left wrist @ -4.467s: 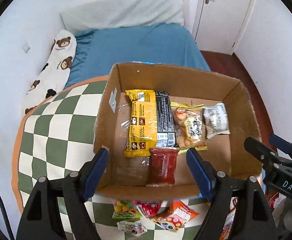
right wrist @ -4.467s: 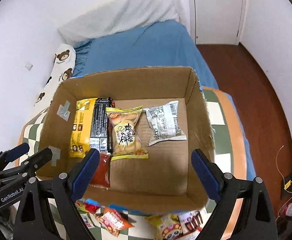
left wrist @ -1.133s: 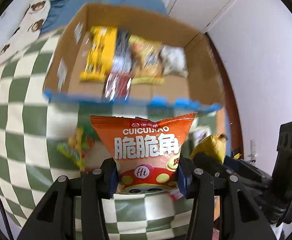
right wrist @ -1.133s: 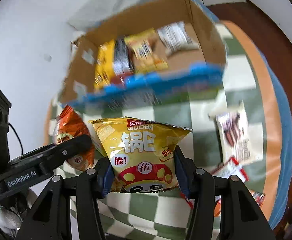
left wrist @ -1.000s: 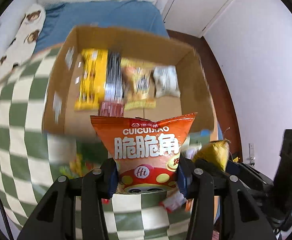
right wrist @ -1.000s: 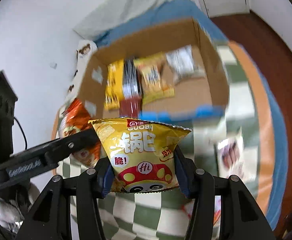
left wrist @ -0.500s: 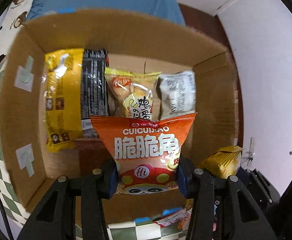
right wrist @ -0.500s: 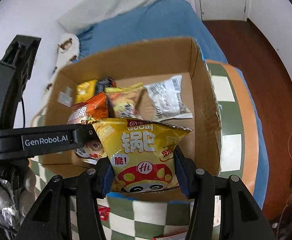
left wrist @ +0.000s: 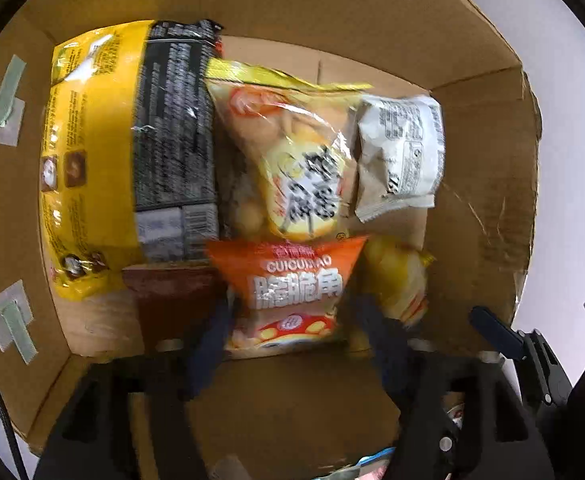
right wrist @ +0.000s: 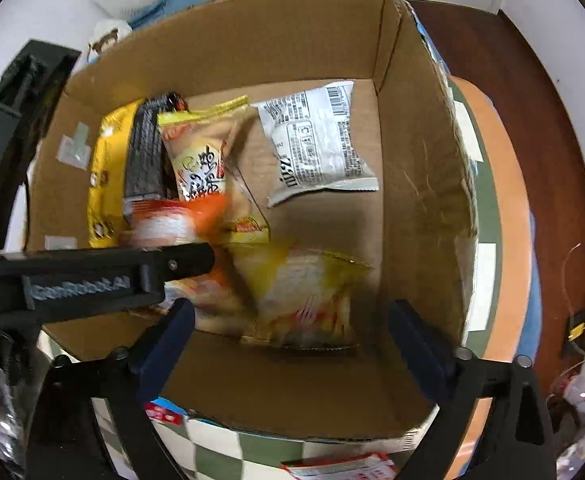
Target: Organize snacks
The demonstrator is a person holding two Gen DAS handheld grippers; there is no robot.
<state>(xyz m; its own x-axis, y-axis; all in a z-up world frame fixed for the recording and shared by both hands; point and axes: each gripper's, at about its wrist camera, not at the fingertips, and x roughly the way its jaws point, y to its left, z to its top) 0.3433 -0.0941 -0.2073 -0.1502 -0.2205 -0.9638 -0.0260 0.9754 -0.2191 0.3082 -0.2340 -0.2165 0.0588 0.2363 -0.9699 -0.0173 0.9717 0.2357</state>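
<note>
Snacks drop into the brown cardboard box (right wrist: 420, 184); the orange crinkled foil packet with white lettering (left wrist: 292, 292) lies blurred at the near wall, between the opening, no longer pressing jaws of the left gripper (left wrist: 296, 344); beside it the yellow foil packet with a red cartoon face (right wrist: 304, 296) sits loose, the right gripper (right wrist: 292, 336) opening wide of it; a white printed pouch (right wrist: 316, 144) rests toward the box's far right corner.
</note>
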